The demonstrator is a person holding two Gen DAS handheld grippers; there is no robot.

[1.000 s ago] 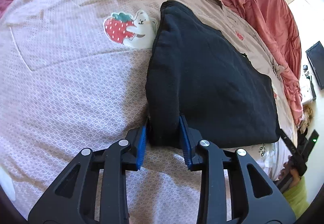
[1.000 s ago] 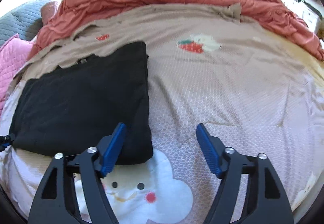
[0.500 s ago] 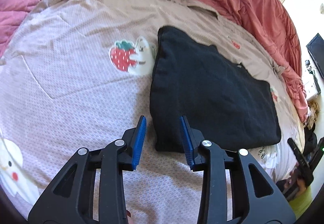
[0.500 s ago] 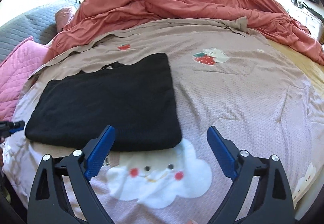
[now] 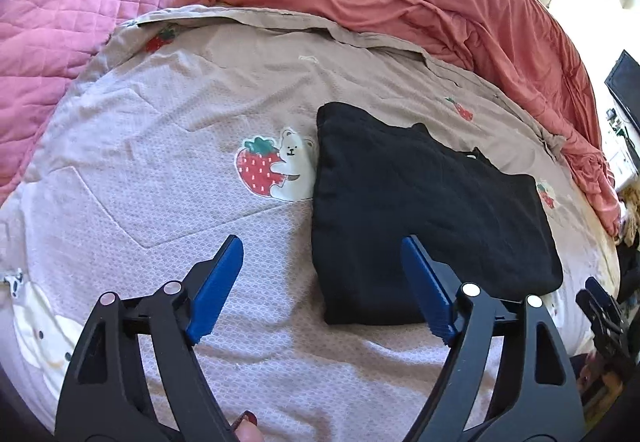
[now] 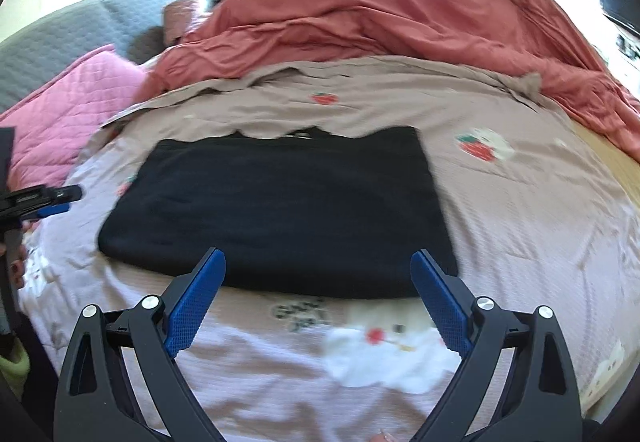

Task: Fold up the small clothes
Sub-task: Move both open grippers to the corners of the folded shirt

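A black garment (image 5: 420, 210) lies folded into a flat rectangle on the beige bedspread (image 5: 168, 146), beside a strawberry-and-bear print (image 5: 276, 170). My left gripper (image 5: 322, 248) hovers above its near left corner; the jaws are opening and the cloth lies below them, apart from the blue pads (image 5: 216, 286). In the right wrist view the same garment (image 6: 280, 210) spreads across the middle. My right gripper (image 6: 318, 260) hangs over its near edge with jaws opening wide and nothing between them. The left gripper (image 6: 40, 202) shows at that view's left edge.
A rust-red duvet (image 5: 440, 10) is heaped along the far side of the bed. A pink quilted pillow (image 5: 64, 22) lies at the left and a grey one (image 6: 64, 38) behind it. A dark screen (image 5: 624, 82) stands on furniture to the right, past the bed edge.
My left gripper let go of the garment's corner, opened and rose. My right gripper opened wider and drew back toward the garment's middle; the cloth now lies flat.
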